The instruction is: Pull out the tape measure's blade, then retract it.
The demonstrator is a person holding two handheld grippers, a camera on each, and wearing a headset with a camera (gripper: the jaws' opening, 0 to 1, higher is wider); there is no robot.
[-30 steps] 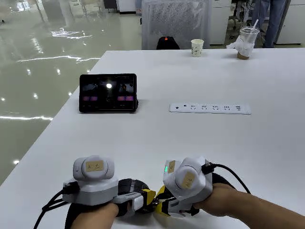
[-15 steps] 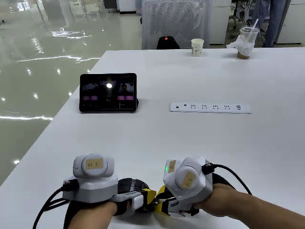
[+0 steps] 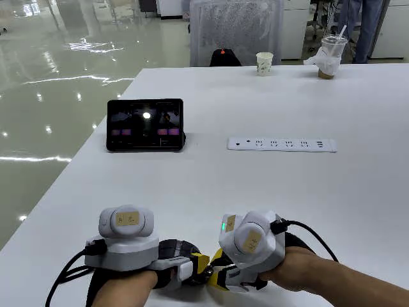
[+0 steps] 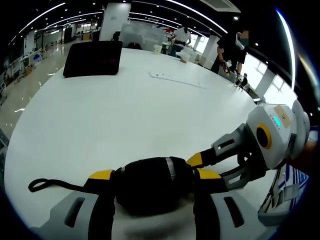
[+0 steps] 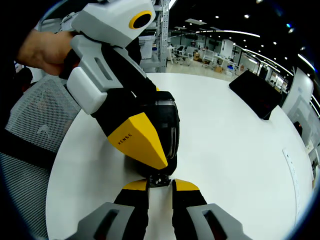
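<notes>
Tape measure [image 4: 150, 187] sits clamped in the left fingers [image 4: 101, 175]. The right fingers [image 5: 186, 186] pinch its hook [image 5: 160, 180]. Nothing has shifted, so the pull hasn't begun.

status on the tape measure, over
Left gripper shut on tape measure body. Right gripper pinching blade tip, blade not yet out. Tablet and power strip well clear of the pull.

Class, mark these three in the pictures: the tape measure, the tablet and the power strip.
tape measure [image 4: 150, 182], left gripper view, middle of its black case.
tablet [image 3: 145, 123], head view, centre of its screen.
power strip [image 3: 281, 145], head view, middle of its top face.
</notes>
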